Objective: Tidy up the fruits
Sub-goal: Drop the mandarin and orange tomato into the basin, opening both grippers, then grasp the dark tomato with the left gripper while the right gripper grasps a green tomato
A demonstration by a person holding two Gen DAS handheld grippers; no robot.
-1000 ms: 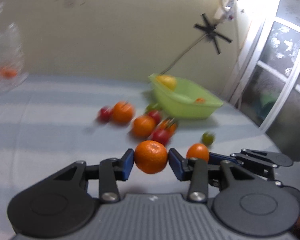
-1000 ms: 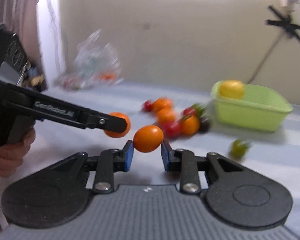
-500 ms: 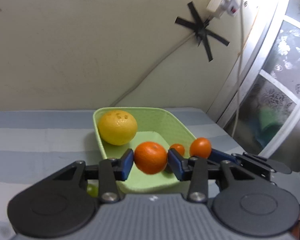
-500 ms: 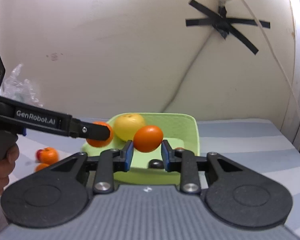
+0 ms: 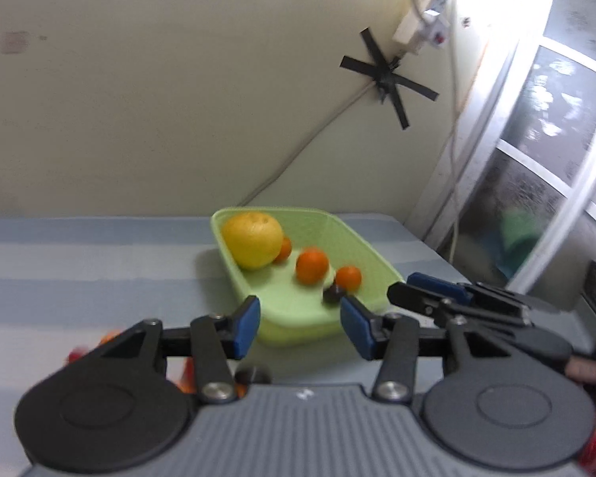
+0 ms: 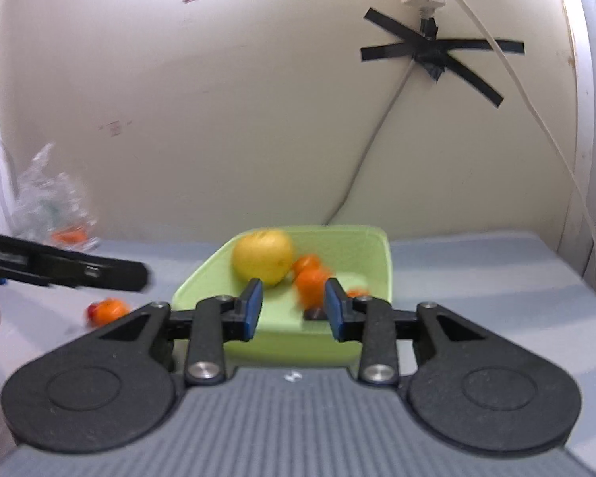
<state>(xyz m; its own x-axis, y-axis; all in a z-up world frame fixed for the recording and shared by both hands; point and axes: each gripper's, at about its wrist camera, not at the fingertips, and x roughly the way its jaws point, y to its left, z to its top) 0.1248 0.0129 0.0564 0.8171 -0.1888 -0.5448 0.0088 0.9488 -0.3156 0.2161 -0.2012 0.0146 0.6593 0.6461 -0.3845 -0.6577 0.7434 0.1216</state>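
A light green basket [image 5: 298, 328] [image 6: 349, 246] stands on the striped table by the wall. Inside lie a large yellow citrus [image 5: 252, 240] [image 6: 263, 260], three small oranges, one of them [image 5: 312, 265], and a dark fruit [image 5: 333, 293]. My left gripper [image 5: 301, 324] hovers at the basket's near edge, jaws opening, nothing between them. My right gripper [image 6: 294, 310] [image 5: 437, 294] is over the basket's near side, jaws opening too. A blurred orange [image 6: 312, 284] shows between its fingers, loose in the basket with no pad pressing on it.
Loose fruit remains on the table left of the basket, with an orange [image 6: 109, 311] next to a red one. A crumpled plastic bag [image 6: 47, 206] sits at the far left by the wall. A taped cable [image 5: 389, 79] runs down the wall; a window frame stands to the right.
Both grippers let go of their oranges, which now lie in the basket. Both pairs of jaws stand wider. The left gripper has drawn back to the left of the basket.
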